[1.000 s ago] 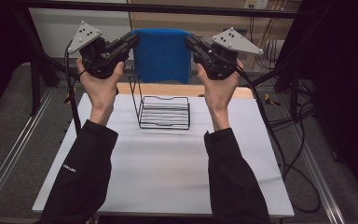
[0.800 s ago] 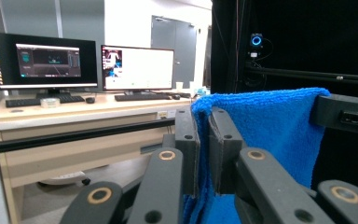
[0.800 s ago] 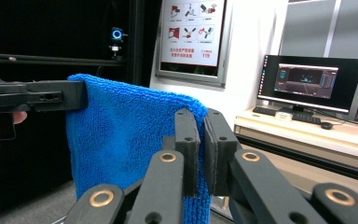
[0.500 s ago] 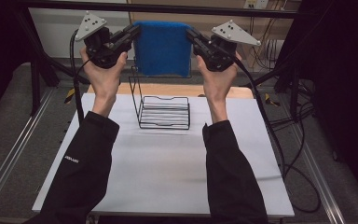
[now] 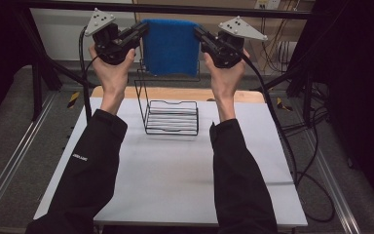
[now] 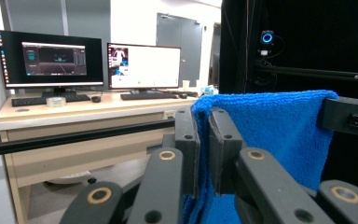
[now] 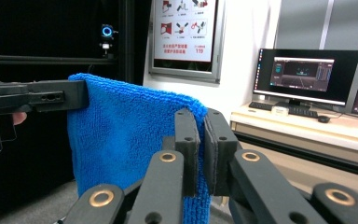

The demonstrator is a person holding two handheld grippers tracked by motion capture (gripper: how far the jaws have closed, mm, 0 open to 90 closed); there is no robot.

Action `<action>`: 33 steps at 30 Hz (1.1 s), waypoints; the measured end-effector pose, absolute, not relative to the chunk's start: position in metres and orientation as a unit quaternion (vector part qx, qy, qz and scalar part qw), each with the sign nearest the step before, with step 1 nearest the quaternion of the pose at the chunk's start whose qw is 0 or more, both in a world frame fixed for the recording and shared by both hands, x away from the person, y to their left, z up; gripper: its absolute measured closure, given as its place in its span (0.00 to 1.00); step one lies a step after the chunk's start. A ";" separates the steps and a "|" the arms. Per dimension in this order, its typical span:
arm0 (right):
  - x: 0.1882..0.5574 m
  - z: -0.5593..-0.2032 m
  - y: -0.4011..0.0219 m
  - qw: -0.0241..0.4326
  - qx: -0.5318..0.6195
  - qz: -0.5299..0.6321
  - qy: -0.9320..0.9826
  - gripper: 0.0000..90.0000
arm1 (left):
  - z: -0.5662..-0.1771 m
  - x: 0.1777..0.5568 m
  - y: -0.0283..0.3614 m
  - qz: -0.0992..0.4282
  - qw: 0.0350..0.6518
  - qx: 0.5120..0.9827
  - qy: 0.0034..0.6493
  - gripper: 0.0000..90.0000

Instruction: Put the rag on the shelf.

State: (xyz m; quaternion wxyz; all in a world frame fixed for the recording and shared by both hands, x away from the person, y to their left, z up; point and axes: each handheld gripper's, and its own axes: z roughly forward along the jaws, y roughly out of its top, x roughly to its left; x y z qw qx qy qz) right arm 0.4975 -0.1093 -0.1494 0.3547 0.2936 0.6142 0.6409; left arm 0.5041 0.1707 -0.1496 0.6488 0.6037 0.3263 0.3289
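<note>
A blue towel [image 5: 170, 46] hangs stretched between both grippers, high above the far end of the table. My left gripper [image 5: 143, 28] is shut on the towel's upper left corner; in the left gripper view its jaws pinch the blue towel [image 6: 265, 126] at the left gripper [image 6: 204, 140]. My right gripper [image 5: 198, 33] is shut on the upper right corner, and the right gripper view has the blue towel [image 7: 121, 130] clamped in the right gripper [image 7: 202, 144]. Below the towel a black wire rack [image 5: 168, 114] stands on the white table [image 5: 175, 180].
A dark frame bar [image 5: 175, 9] crosses above the towel. Cables [image 5: 292, 146] trail off the table's right side. Beyond the table stands a desk with monitors [image 6: 98, 65] and keyboards. A wooden strip [image 5: 175, 92] runs along the table's far edge.
Both hands have carried the stretched towel higher in the high view and farther from the person, above the wire rack. Both grips stay the same.
</note>
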 end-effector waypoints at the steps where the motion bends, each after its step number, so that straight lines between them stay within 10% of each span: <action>1: 0.499 -0.150 -0.109 0.353 0.295 0.641 0.615 0.95 | -0.151 0.505 0.170 0.329 0.649 0.604 0.327 0.93; 33: 0.509 -0.195 -0.109 0.313 0.310 0.616 0.653 0.95 | -0.198 0.508 0.180 0.317 0.622 0.639 0.322 0.93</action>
